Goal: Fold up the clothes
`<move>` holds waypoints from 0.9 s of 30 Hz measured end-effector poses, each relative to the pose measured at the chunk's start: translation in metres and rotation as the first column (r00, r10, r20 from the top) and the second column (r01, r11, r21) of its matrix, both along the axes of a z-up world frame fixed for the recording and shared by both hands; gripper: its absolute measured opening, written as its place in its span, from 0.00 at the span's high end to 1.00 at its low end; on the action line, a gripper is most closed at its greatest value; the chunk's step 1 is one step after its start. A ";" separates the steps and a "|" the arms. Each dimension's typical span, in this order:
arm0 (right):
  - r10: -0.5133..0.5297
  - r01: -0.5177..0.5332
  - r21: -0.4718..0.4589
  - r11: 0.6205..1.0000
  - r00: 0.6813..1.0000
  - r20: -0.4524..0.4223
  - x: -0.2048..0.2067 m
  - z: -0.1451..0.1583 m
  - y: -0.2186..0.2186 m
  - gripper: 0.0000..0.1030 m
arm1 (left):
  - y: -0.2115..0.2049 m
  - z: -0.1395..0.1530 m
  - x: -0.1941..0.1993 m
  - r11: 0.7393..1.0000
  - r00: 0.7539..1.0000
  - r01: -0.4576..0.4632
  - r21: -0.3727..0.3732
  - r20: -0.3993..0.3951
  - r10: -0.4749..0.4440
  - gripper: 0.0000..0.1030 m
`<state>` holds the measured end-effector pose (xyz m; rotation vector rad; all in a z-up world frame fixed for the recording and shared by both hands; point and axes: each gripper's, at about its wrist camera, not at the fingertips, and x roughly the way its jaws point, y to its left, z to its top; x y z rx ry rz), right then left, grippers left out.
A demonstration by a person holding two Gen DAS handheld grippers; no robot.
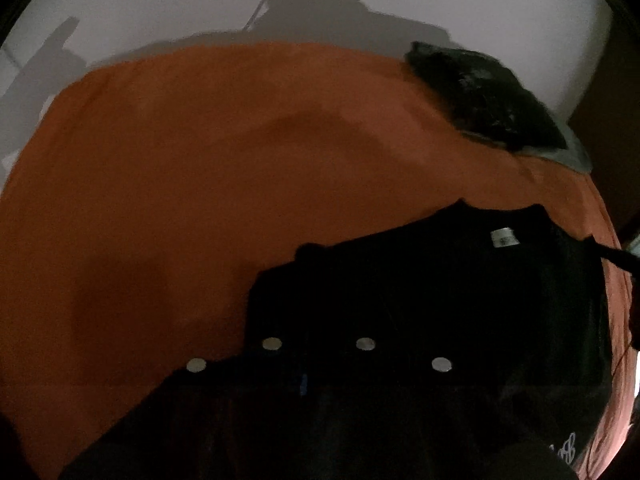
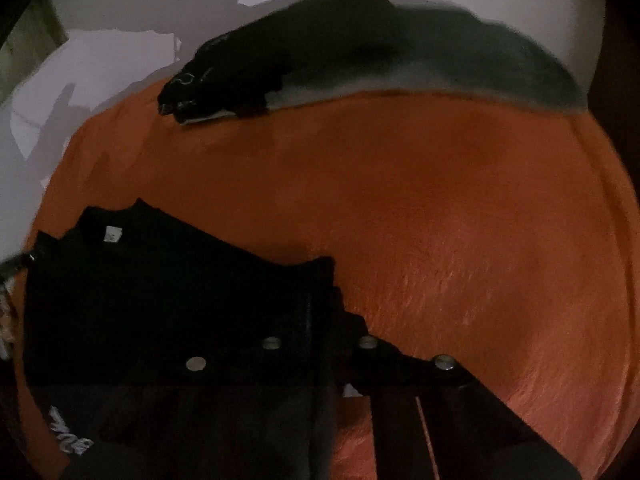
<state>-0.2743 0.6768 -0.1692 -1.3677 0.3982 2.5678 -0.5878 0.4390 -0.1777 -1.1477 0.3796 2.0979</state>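
A black shirt point(image 1: 440, 288) with a small white neck label lies on an orange cover point(image 1: 200, 200). In the left wrist view it fills the lower right, and my left gripper point(image 1: 318, 356) sits over its near left edge, dark against the cloth. In the right wrist view the shirt point(image 2: 160, 292) lies at the lower left and my right gripper point(image 2: 320, 354) sits over its near right edge. Both grippers' fingers merge with the black cloth, so I cannot tell if they are shut on it. White lettering shows on the fabric near the bottom point(image 2: 70, 436).
A pile of black and grey clothes point(image 2: 360, 52) lies at the far edge of the orange cover, also seen in the left wrist view point(image 1: 488, 96). A white wall point(image 1: 200, 0) with shadows rises behind the cover.
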 end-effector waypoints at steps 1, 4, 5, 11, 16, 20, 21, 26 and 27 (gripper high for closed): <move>0.005 -0.005 0.021 1.000 1.000 -0.011 0.000 0.003 -0.003 0.96 | -0.002 0.004 0.002 1.000 1.000 -0.007 0.005 -0.025 0.007 0.96; -0.025 0.029 0.053 0.998 0.996 -0.088 0.012 0.024 -0.007 0.96 | -0.024 0.018 0.001 0.995 0.997 -0.063 0.073 -0.038 0.066 0.96; -0.039 0.044 0.047 0.998 0.993 -0.110 0.014 0.029 -0.007 0.96 | -0.033 0.024 -0.002 0.991 0.996 -0.083 0.105 -0.034 0.087 0.96; -0.071 0.079 0.045 0.996 0.984 -0.162 0.002 0.043 -0.002 0.96 | -0.025 0.019 -0.025 0.992 0.993 -0.107 0.069 -0.047 0.110 0.96; -0.064 0.070 0.087 0.994 0.996 -0.069 -0.025 0.012 -0.002 0.96 | -0.011 -0.009 -0.040 0.990 0.990 -0.139 -0.010 -0.010 0.139 0.96; -0.064 0.065 0.092 0.994 0.998 -0.011 -0.039 -0.010 0.001 0.95 | -0.002 -0.023 -0.049 0.983 0.984 -0.176 -0.046 0.034 0.177 0.94; -0.065 0.064 0.079 0.995 0.998 0.006 -0.041 -0.012 0.003 0.94 | -0.001 -0.025 -0.050 0.981 0.982 -0.182 -0.061 0.041 0.185 0.92; -0.137 0.137 0.012 0.991 0.990 -0.020 -0.023 0.011 0.013 0.81 | -0.026 0.010 -0.037 0.980 0.980 -0.196 0.047 0.042 0.194 0.91; -0.146 0.146 0.003 0.989 0.988 -0.042 -0.012 0.023 0.013 0.81 | -0.035 0.025 -0.027 0.978 0.982 -0.189 0.086 0.022 0.188 0.90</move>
